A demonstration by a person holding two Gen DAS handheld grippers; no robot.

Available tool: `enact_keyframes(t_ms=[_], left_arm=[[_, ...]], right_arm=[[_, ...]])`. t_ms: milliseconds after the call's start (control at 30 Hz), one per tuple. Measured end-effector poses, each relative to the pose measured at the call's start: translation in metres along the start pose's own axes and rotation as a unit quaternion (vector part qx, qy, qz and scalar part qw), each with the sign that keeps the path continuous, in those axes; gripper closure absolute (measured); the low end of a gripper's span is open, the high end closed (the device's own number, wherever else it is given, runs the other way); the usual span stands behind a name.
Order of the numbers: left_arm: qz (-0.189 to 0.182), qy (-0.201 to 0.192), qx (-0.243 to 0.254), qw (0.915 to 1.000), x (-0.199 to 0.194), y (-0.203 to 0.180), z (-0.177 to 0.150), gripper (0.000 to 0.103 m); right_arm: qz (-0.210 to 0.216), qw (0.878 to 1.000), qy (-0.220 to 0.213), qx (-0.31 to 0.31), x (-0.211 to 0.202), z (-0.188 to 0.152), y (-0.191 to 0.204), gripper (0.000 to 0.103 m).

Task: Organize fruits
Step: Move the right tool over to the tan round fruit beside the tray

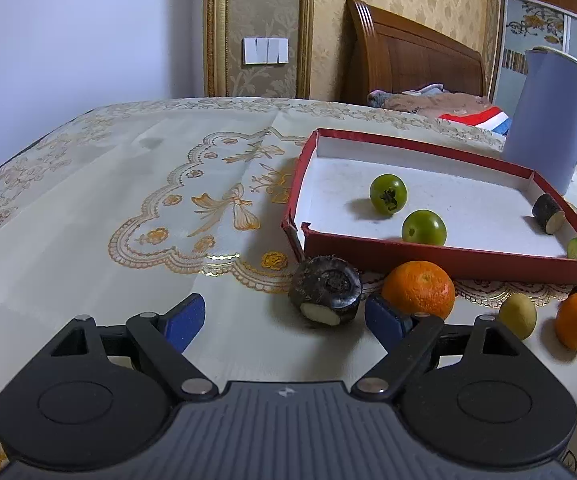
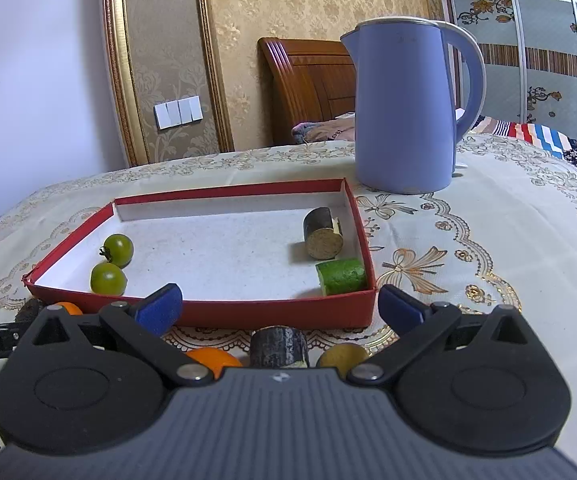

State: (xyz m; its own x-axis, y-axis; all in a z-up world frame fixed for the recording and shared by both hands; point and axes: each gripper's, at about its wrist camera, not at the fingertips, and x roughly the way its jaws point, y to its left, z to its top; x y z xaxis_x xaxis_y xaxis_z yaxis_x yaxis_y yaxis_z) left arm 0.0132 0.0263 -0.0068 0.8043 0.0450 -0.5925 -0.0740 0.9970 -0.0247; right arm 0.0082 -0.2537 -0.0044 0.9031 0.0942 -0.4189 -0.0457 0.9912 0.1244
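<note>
Left claw (image 1: 284,320) stands open, empty, aimed at the dark root piece (image 1: 325,295) on the counter (image 1: 88,208), just near of the red tray (image 1: 428,258), ready to straddle it. Right claw (image 2: 280,308) waits open, empty, clear of the tray's near wall; two green tomatoes (image 1: 388,194) already lie inside

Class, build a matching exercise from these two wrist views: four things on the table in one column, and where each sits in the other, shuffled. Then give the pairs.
Things
1. green tomatoes
2. cucumber piece
3. kettle
4. larger orange

Places
A. on the cloth behind the red tray
B. on the cloth in front of the tray
C. tray's left end
D. tray's near right corner

Pairs: 1-C, 2-D, 3-A, 4-B
</note>
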Motion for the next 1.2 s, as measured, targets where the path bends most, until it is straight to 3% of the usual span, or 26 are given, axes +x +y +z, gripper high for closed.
enact_keyframes(t_ms=[333,1033,1200], left_arm=[[0.006,0.011,0.031,0.9995,0.012,-0.008,0.005,0.016],[0.001,0.015,0.027,0.9995,0.016,-0.006,0.004,0.012],[0.0,0.015,0.027,0.9995,0.016,-0.006,0.004,0.012]], right_arm=[[-0.008,1.0,-0.006,0.009,0.0,0.0,-0.003,0.0],[-0.02,1.0,0.002,0.0,0.003,-0.002,0.0,0.0],[-0.045,0.998,-0.036,-0.001,-0.019,-0.005,-0.014,0.0]])
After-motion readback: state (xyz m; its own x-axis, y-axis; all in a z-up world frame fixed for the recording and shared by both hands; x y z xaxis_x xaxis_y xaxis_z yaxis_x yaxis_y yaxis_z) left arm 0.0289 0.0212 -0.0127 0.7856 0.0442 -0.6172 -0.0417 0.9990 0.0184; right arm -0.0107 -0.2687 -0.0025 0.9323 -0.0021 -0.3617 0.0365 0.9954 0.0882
